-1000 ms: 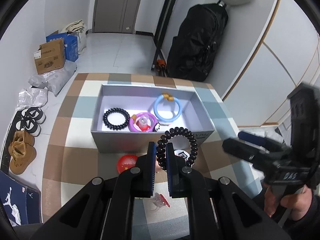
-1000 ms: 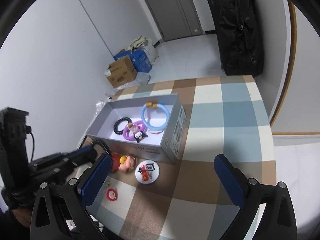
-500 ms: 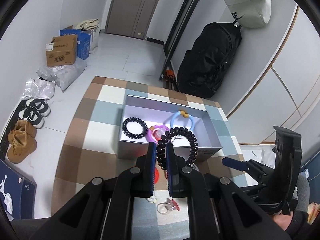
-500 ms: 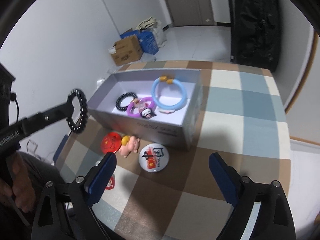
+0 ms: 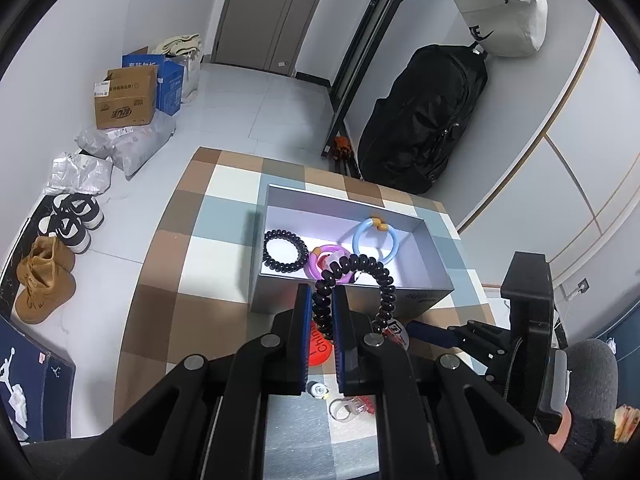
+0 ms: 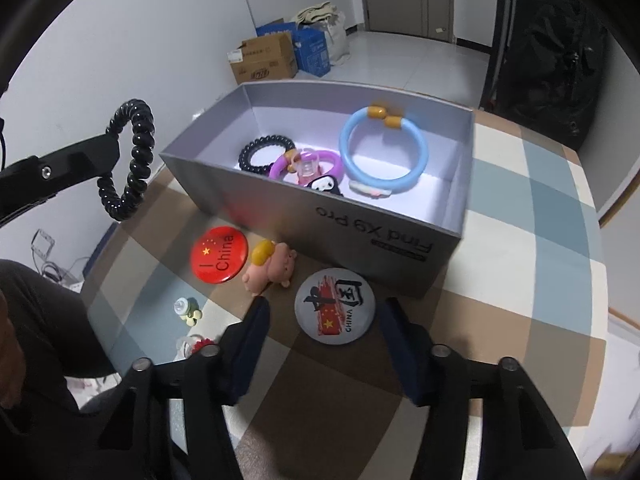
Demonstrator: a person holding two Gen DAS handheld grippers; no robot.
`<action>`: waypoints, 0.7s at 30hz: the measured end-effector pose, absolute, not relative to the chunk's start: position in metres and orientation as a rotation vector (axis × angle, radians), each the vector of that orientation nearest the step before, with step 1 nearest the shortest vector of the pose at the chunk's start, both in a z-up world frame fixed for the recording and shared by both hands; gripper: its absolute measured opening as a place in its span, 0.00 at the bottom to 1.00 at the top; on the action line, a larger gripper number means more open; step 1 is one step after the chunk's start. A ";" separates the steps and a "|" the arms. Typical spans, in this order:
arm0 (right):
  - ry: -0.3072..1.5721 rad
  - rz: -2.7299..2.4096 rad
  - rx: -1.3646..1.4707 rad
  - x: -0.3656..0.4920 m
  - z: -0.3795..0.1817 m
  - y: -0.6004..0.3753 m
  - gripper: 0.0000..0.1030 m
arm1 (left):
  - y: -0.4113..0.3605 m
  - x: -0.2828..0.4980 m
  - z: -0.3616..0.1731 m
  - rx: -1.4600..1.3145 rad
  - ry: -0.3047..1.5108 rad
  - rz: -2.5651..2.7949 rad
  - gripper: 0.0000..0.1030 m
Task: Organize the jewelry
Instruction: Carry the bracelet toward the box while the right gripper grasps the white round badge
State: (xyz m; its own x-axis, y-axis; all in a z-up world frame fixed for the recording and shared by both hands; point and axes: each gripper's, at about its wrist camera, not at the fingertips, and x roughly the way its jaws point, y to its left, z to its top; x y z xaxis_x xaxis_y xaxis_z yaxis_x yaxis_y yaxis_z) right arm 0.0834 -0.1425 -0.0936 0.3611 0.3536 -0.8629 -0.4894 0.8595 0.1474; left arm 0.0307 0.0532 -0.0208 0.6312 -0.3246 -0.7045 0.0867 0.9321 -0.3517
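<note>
Your grey box sits open on the checked table, and it holds a black coil at its 9 o'clock end, a purple ring beside that with a small pink piece lying on it, a black-and-white charm against the near wall, and a blue ring with two yellow beads toward 2 o'clock. Outside the box, at its 7 o'clock side, lie a red badge, a pink pig just beside it, and a white badge at 6 o'clock; a tiny green trinket and a clear ring with a red bit rest further toward you. Your left gripper is pinched narrow on a second black coil, which hangs in the air above the near edge of the box, tilted downward toward it. Your right gripper points steeply down at the table with its jaws closing; the white badge lies between the two fingers, but the pads are not pressing on it. In the left view your right hand, in a dark sleeve, shows at 4 o'clock holding that gripper's handle.
</note>
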 end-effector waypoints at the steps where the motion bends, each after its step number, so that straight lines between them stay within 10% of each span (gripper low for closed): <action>1: 1.064 0.539 -0.155 0.083 -0.094 -0.142 0.44 | 0.054 0.031 -0.021 -0.300 0.861 -0.240 0.05; 21: 1.032 0.583 -0.105 0.078 -0.077 -0.146 0.40 | 0.056 0.034 -0.022 -0.322 0.862 -0.228 0.05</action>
State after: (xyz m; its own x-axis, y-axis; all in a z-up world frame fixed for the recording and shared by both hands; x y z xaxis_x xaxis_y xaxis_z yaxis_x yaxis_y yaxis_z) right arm 0.0776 -0.1464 -0.0773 0.3766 0.4073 -0.8320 -0.5030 0.8441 0.1855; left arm 0.0340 0.0561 -0.0216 0.6314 -0.3245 -0.7043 0.0668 0.9276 -0.3676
